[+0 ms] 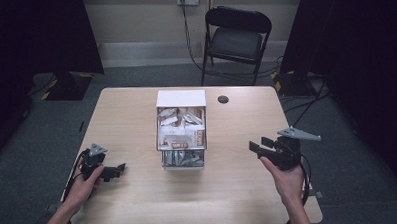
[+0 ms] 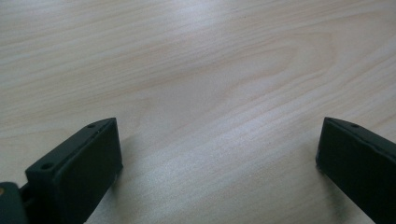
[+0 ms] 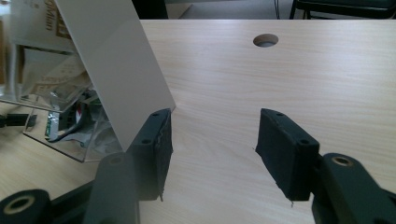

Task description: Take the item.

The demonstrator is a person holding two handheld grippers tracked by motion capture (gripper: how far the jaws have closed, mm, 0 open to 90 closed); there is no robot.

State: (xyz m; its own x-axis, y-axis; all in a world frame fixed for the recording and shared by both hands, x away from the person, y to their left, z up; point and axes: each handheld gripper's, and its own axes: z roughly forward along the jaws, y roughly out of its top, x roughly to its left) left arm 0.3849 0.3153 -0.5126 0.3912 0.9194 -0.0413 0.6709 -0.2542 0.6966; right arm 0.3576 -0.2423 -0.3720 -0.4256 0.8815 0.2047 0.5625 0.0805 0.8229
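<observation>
Left gripper [image 2: 219, 158] aimed down at pale wood-grain table [image 2: 205, 70]; its two black jaws rise from the lower corners, standing wide apart. Nothing lies between them but bare tabletop. Each jaw casts a soft shadow on the wood just beside it.

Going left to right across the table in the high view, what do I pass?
Left hand-held gripper resting on the table → clear tiered box of packets at the centre → round cable hole → right hand-held gripper, jaws apart with nothing between them.
</observation>
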